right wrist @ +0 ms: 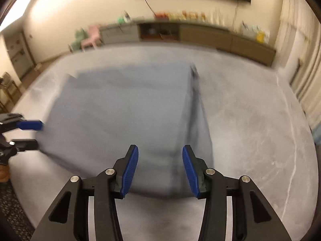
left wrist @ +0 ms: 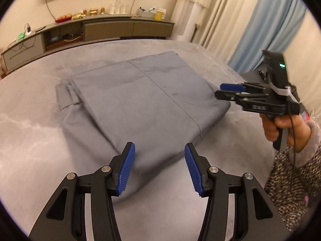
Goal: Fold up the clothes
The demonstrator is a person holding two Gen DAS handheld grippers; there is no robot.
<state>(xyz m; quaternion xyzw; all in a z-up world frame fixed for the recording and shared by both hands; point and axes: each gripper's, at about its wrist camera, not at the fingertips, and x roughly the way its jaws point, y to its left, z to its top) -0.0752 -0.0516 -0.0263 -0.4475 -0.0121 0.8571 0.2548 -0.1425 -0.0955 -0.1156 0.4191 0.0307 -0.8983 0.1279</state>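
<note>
A grey-blue pair of trousers [left wrist: 140,100] lies folded into a flat rectangle on the grey bed cover [left wrist: 30,140]. It also shows, blurred, in the right wrist view [right wrist: 124,110]. My left gripper [left wrist: 159,147] is open and empty, hovering over the near edge of the fold. My right gripper [right wrist: 160,150] is open and empty above the near edge of the garment. In the left wrist view the right gripper [left wrist: 226,91] hangs in the air at the right side of the trousers. The left gripper [right wrist: 34,133] shows at the left edge of the right wrist view.
A long low cabinet [left wrist: 108,29] with bottles, boxes and cables stands along the far wall. Curtains [left wrist: 250,30] hang at the right. Pink and green small chairs [right wrist: 88,37] stand at the far left.
</note>
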